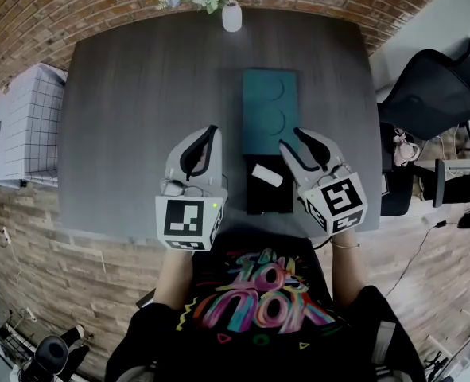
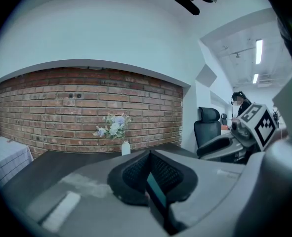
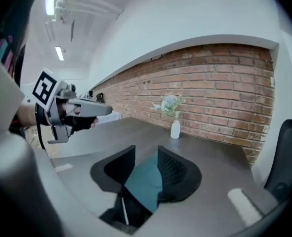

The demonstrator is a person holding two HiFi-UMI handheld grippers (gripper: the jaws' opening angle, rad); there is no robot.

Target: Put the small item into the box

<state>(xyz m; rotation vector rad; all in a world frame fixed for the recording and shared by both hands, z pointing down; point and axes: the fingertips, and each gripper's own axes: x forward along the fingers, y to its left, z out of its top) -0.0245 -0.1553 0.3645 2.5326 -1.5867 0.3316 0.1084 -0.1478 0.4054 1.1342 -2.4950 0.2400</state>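
A small white item (image 1: 267,175) lies in the black open box (image 1: 258,203) near the table's front edge. The box's teal lid (image 1: 270,110) lies flat just beyond it, touching the box. My right gripper (image 1: 293,139) hovers at the box's right side, over the seam between box and lid. It is open, and between its pads (image 3: 178,169) I see only teal lid and black box. My left gripper (image 1: 211,131) is to the left of the box over bare table. It is shut with nothing in it, and only a thin teal sliver shows between its pads (image 2: 136,172).
On the dark grey table (image 1: 139,110), a white vase of flowers (image 1: 231,16) stands at the far edge. A white gridded cabinet (image 1: 20,126) stands off the left side, and a black office chair (image 1: 437,94) off the right. A brick wall runs behind.
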